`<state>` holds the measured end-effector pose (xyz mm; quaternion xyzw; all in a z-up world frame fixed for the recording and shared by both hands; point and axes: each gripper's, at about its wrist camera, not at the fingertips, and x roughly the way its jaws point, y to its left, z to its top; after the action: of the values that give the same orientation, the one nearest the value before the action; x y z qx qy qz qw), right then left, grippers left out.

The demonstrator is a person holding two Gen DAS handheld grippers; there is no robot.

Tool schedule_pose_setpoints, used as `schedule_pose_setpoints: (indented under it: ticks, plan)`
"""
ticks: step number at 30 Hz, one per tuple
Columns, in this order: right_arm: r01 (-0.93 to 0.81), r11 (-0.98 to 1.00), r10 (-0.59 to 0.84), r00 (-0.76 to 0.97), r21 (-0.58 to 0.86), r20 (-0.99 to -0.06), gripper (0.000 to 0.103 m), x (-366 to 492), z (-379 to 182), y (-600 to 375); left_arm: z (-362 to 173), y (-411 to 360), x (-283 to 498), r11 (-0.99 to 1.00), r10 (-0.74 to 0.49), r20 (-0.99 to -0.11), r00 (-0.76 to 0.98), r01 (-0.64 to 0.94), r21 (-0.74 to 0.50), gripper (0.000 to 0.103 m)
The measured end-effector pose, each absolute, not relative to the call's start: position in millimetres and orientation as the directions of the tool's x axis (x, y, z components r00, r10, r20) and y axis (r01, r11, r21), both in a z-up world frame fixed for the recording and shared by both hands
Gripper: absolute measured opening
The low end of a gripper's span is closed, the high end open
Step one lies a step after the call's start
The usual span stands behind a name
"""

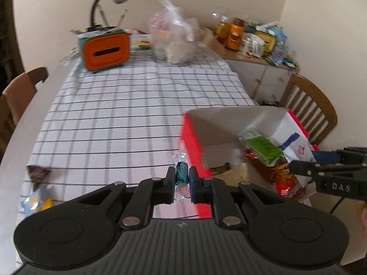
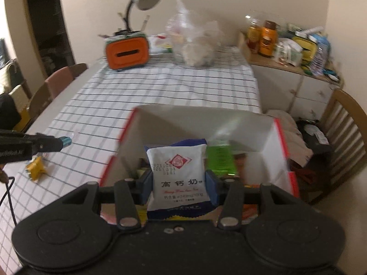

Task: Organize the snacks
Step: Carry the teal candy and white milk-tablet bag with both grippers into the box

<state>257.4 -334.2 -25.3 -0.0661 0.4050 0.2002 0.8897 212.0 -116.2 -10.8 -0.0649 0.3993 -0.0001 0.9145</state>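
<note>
While the left gripper (image 1: 182, 178) pinches a teal candy (image 1: 182, 171) above the checked cloth (image 1: 119, 105) beside the red box (image 2: 281, 142), the right gripper (image 2: 179, 183) clamps a white milk packet (image 2: 177, 171) over that box. Inside lies a green packet (image 2: 220, 158). Farther back stands an orange holder (image 1: 105, 50).

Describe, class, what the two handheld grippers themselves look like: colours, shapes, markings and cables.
Both the left gripper and the right gripper are matte black, with a ribbed body, two round side lobes, silver pivot bolts and linkage arms. Their fingers carry blue pads. Seen side-on, the right gripper shows raised lettering, and a thin black cable hangs from the left one.
</note>
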Motion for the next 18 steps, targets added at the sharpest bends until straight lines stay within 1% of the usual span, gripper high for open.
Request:
schedule_pose_setpoints:
  ticks: [5,9,18]
  plan:
    - [-0.358,0.934,0.246,0.599,0.020,-0.762,0.048,278.9,-35.2,-360.3,-20.6,-153.4,233.2,0.993,-0.078,-0.751,0.656,-0.014,-0.116,0.012]
    - [-0.335,0.942,0.222,0.594,0.014,-0.773,0.047,295.6,-43.7,-376.1,-31.3,-176.4,251.5,0.996,-0.076,-0.767,0.637,0.010,-0.090,0.012]
    - [-0.330,0.944,0.199,0.558,0.005,-0.806,0.048,339.2,-64.4,-383.3,-57.4,-211.8,287.8,0.999,-0.028,-0.809,0.587,0.029,-0.014,0.012]
